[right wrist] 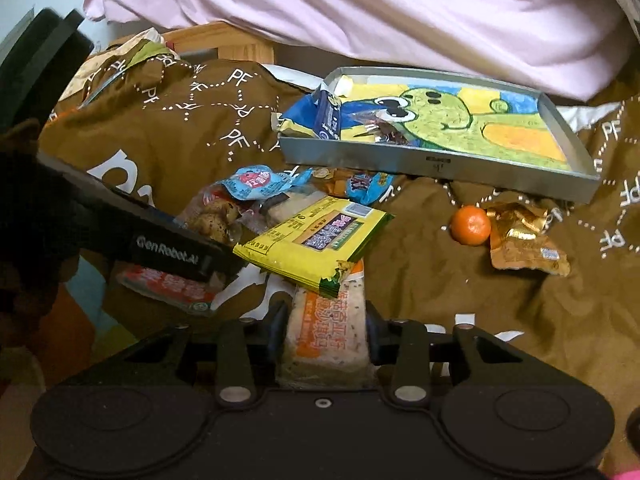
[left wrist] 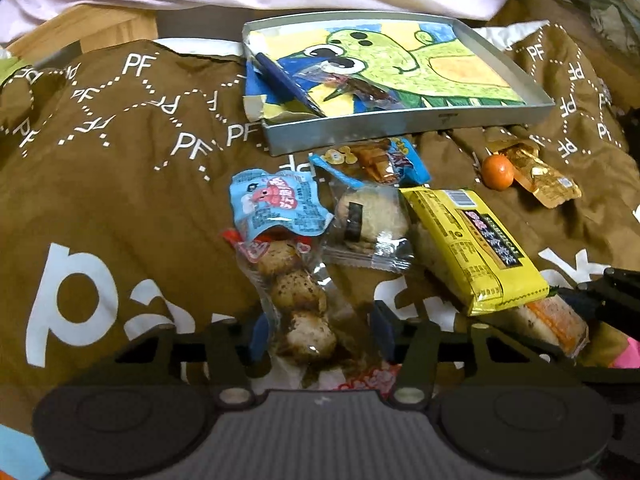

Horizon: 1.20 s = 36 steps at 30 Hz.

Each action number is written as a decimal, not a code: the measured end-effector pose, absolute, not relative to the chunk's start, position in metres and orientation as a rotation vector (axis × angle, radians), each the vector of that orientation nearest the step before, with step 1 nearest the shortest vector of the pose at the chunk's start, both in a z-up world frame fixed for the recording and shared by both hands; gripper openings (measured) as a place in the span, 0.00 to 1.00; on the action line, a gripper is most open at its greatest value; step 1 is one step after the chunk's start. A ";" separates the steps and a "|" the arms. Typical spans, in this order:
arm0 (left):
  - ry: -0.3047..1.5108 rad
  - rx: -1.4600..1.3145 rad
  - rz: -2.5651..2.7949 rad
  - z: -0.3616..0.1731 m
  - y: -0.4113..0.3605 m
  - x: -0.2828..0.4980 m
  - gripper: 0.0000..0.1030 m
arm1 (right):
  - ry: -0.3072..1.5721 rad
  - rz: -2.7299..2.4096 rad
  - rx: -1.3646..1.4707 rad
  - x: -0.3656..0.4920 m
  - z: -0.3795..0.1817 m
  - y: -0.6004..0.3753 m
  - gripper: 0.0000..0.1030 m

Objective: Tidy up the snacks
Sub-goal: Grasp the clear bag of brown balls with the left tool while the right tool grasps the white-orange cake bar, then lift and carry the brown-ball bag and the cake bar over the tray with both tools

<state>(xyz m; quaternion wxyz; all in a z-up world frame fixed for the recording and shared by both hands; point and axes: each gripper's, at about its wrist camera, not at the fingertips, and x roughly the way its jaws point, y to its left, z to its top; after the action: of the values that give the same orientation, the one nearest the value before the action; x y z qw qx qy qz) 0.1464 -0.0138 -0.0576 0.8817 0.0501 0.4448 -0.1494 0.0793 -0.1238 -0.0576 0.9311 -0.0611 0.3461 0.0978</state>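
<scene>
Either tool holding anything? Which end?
Left tool: straddles the meatball pack's near end. Right tool: straddles the orange-labelled cracker pack's near end. Grip unclear.

A brown cloth (left wrist: 120, 184) carries white dotted lines and white "PF" letters. The grey tray (right wrist: 420, 164) holds a drawing (left wrist: 400, 64) in green, yellow and blue. A yellow packet (left wrist: 468, 240) lies near an orange mandarin (right wrist: 470, 225) and a gold wrapper (right wrist: 524, 244).

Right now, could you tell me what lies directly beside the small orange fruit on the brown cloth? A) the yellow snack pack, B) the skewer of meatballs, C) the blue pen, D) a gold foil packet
D: the gold foil packet lies right against the orange fruit, just in front of the metal tray, away from the other snacks.
</scene>
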 end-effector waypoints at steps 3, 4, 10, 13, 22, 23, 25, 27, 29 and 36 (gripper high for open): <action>0.947 0.060 -0.310 -0.054 -0.008 0.146 0.45 | 0.692 0.194 -0.165 0.076 -0.056 -0.122 0.38; 0.952 0.049 -0.311 -0.053 -0.006 0.145 0.44 | 0.687 0.194 -0.169 0.075 -0.054 -0.122 0.38; 0.975 -0.014 -0.327 -0.045 0.000 0.137 0.41 | 0.665 0.173 -0.172 0.070 -0.048 -0.130 0.37; 0.983 -0.050 -0.342 -0.043 0.001 0.133 0.41 | 0.655 0.161 -0.198 0.066 -0.048 -0.130 0.36; 1.003 -0.151 -0.415 -0.037 0.003 0.120 0.39 | 0.605 0.122 -0.327 0.054 -0.045 -0.130 0.36; 1.003 -0.159 -0.426 -0.037 0.001 0.119 0.39 | 0.595 0.121 -0.342 0.053 -0.044 -0.130 0.36; 1.002 -0.171 -0.445 -0.037 -0.001 0.117 0.39 | 0.571 0.115 -0.375 0.049 -0.042 -0.128 0.36; 0.997 -0.185 -0.457 -0.036 -0.003 0.115 0.38 | 0.546 0.109 -0.397 0.046 -0.039 -0.127 0.36; 0.989 -0.195 -0.458 -0.035 -0.003 0.114 0.38 | 0.528 0.104 -0.399 0.044 -0.035 -0.128 0.36; 0.920 -0.208 -0.465 -0.025 -0.003 0.111 0.35 | 0.501 0.108 -0.366 0.041 -0.029 -0.133 0.36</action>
<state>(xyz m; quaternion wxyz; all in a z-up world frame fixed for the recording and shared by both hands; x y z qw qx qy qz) 0.1110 -0.0030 -0.0252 0.8648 -0.0994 0.4393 -0.2221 0.0411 -0.1328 -0.0290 0.9508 -0.1799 0.2465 0.0532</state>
